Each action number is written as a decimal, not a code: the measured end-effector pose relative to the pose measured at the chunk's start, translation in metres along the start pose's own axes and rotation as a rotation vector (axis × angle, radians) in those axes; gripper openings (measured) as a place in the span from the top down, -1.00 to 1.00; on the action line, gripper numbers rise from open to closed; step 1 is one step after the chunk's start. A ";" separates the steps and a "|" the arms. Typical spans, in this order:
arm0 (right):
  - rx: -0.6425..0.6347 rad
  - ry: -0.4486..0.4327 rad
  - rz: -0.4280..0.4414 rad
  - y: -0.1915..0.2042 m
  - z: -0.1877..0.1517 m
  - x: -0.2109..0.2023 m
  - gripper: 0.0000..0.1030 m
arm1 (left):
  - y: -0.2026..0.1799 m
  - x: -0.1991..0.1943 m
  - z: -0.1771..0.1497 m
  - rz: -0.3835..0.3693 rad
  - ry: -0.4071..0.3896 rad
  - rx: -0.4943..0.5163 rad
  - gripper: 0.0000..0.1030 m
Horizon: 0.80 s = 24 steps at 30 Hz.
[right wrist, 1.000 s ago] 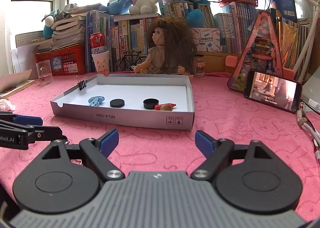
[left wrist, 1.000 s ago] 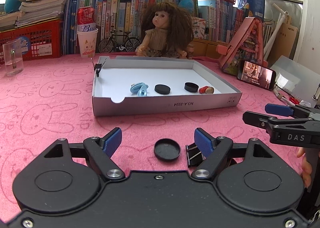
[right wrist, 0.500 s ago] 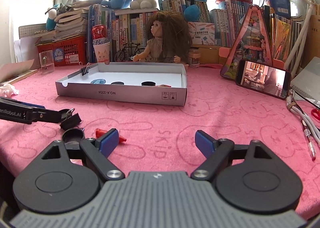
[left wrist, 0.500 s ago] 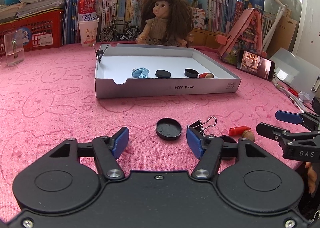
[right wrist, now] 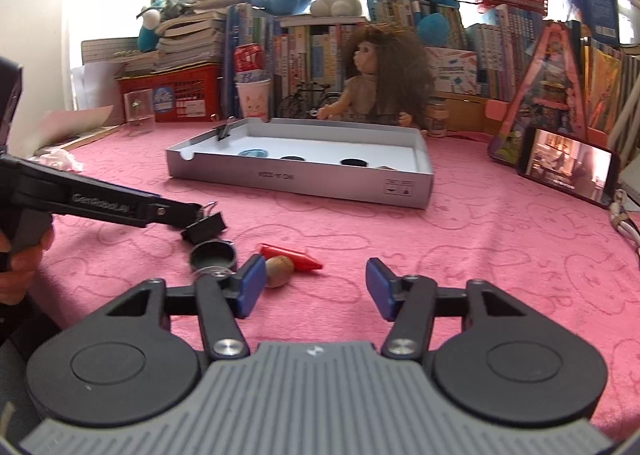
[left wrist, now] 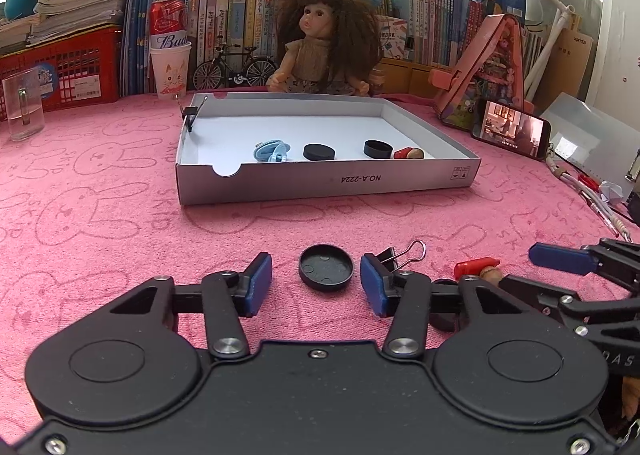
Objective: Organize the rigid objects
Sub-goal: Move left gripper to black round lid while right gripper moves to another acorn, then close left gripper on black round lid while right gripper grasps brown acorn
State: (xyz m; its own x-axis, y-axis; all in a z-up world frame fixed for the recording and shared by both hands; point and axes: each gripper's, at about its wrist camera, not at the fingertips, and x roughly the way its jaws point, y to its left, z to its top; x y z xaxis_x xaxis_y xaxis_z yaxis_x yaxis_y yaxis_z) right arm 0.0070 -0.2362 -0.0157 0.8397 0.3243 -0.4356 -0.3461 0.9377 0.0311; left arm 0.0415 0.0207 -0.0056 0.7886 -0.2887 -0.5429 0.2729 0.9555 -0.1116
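Pink cloth (left wrist: pixel 100 215) printed with rabbit outlines covers the table, and a wall of books (left wrist: pixel 240 11), a red basket (left wrist: pixel 72 67) and plush toys stands along the far edge. In front of the books sits a doll (left wrist: pixel 324 51) with curly brown hair.

A shallow grey box (left wrist: pixel 328 183) lies open in the middle of the cloth. It holds a pale blue clip (left wrist: pixel 272 151), two black caps (left wrist: pixel 319 152) and a small red-and-tan piece (left wrist: pixel 408 153). One black binder clip (left wrist: pixel 191 113) grips its far left corner. To the right of the box, a phone (left wrist: pixel 510 129) leans with its screen lit.

The left gripper (left wrist: pixel 316 283) sits low over the near cloth. Its jaws are closing and stand at a medium gap. A loose black cap (left wrist: pixel 326 267) lies on the cloth between the blue pads (left wrist: pixel 258 283), touching neither. A second binder clip (left wrist: pixel 394 255) lies just beside the right pad.

The right gripper (right wrist: pixel 316 285) also has its jaws closing at a medium gap, with only bare cloth between them. A red crayon-like piece (right wrist: pixel 292 257) and a tan nut (right wrist: pixel 279 271) lie just beside its left pad; whether the nut touches the pad cannot be told. Another black cap (right wrist: pixel 212 255) rests to their left.
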 end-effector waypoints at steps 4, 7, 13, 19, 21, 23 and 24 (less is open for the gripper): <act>-0.012 0.011 0.025 0.008 -0.001 0.005 0.02 | -0.005 0.005 0.000 0.015 -0.008 0.018 0.25; -0.011 0.016 0.039 0.011 -0.001 0.008 0.16 | -0.007 0.007 0.000 0.018 -0.011 0.023 0.34; -0.010 0.015 0.042 0.015 0.000 0.012 0.23 | -0.007 0.008 -0.001 0.025 -0.018 0.031 0.42; -0.012 0.018 0.046 0.018 0.001 0.015 0.31 | -0.008 0.008 -0.001 0.026 -0.020 0.037 0.41; -0.012 0.018 0.046 0.018 0.001 0.016 0.33 | -0.008 0.009 -0.001 0.029 -0.021 0.041 0.41; -0.014 0.018 0.047 0.019 0.001 0.016 0.36 | -0.009 0.010 -0.001 0.033 -0.022 0.045 0.41; -0.015 0.019 0.049 0.019 0.002 0.017 0.37 | -0.009 0.010 -0.001 0.035 -0.022 0.046 0.41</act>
State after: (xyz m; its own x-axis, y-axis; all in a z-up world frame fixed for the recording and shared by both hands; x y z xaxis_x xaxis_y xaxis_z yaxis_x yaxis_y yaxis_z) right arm 0.0150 -0.2125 -0.0209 0.8136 0.3668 -0.4512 -0.3925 0.9189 0.0392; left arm 0.0466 0.0091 -0.0106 0.8096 -0.2570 -0.5276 0.2697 0.9614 -0.0546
